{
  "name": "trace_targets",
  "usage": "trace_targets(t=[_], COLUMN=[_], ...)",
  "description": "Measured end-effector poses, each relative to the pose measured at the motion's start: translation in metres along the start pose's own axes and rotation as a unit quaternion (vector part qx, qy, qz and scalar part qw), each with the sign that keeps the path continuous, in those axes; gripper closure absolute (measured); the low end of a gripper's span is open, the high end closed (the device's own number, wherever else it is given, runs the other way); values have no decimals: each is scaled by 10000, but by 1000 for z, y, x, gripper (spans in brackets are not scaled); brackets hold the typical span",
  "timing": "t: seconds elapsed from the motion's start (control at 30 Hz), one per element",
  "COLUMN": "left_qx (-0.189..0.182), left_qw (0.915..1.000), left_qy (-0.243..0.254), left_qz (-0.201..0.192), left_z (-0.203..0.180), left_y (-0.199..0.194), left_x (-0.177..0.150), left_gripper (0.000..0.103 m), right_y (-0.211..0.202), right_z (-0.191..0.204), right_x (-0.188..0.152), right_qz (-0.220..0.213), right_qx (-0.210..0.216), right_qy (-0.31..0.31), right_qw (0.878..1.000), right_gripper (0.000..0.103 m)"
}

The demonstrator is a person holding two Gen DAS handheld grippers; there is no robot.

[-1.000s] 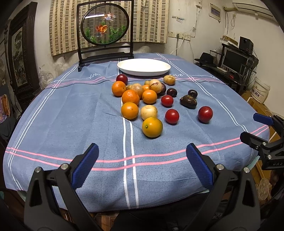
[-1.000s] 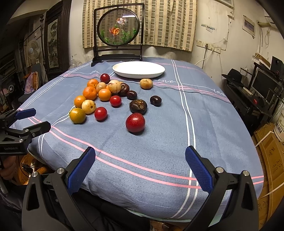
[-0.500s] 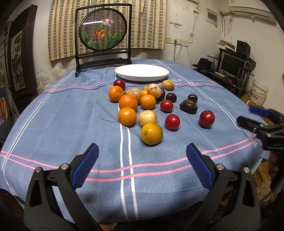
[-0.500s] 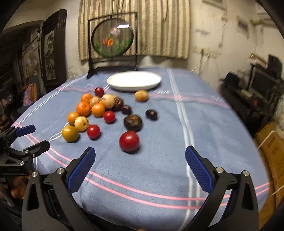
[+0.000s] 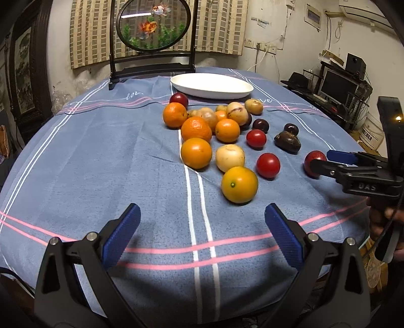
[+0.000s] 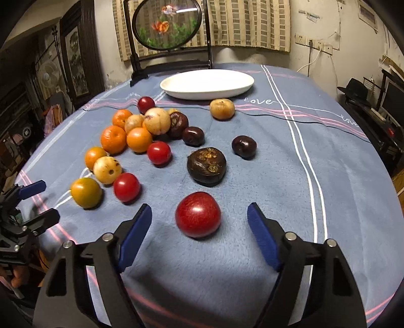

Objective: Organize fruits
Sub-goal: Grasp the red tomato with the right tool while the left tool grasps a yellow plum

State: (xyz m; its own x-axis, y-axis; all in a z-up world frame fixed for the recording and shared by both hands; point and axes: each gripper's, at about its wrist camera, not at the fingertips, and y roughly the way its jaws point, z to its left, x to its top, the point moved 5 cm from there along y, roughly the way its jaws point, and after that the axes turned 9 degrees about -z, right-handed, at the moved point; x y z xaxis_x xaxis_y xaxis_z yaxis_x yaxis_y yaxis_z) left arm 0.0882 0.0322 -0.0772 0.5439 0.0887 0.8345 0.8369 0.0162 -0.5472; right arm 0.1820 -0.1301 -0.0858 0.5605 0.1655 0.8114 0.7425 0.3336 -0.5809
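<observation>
Blue cloth w/ pink and white stripes [image 6: 290, 191] is spread over the table; a striped curtain and a round goldfish screen on a dark stand [image 6: 168, 24] are seen at the far edge. A white oval plate [image 6: 207, 84] is set just in front of the screen, nothing in it.

Fruits are scattered on the cloth between plate and grippers: a cluster of oranges [image 5: 196, 153] and pale yellow round fruits to the left, small red ones mid-group, dark purple ones to the right, and one brown-black fruit w/ a rough crown [image 6: 206, 165], possibly a mangosteen.

Right gripper [image 6: 199, 222] is lowered over a large red fruit [image 6: 198, 214], apart from the rest at the near side. Its jaws have just been closing; the red fruit is between the blue pads, but gaps are seen on both sides, so nothing is pinched yet. In the left wrist view this gripper is seen side-on at the right edge, a hand [image 5: 383, 222] below it.

Left gripper [image 5: 202, 229] is held above bare cloth near the table edge, jaws spread wide, nothing between them; the nearest fruit, a yellow-orange citrus [image 5: 239, 185], lies just beyond its tips.
</observation>
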Motion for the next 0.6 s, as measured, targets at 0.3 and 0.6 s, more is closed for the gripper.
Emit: trace_targets(t=[0.3,0.6], left_qx=[-284,-586], left_qw=[9996,9977], left_qy=[38,328], left_qz=[-81,-35], left_z=[-4,-24], left_y=[6,15], left_x=[6,12], left_gripper=[4,21], right_y=[14,11], right_z=[-4,-6], right_x=[-3,-5], right_qz=[206,93], right_qx=[149,377], right_qy=[38,190], right_qw=[9997,9991], right_gripper=[49,63])
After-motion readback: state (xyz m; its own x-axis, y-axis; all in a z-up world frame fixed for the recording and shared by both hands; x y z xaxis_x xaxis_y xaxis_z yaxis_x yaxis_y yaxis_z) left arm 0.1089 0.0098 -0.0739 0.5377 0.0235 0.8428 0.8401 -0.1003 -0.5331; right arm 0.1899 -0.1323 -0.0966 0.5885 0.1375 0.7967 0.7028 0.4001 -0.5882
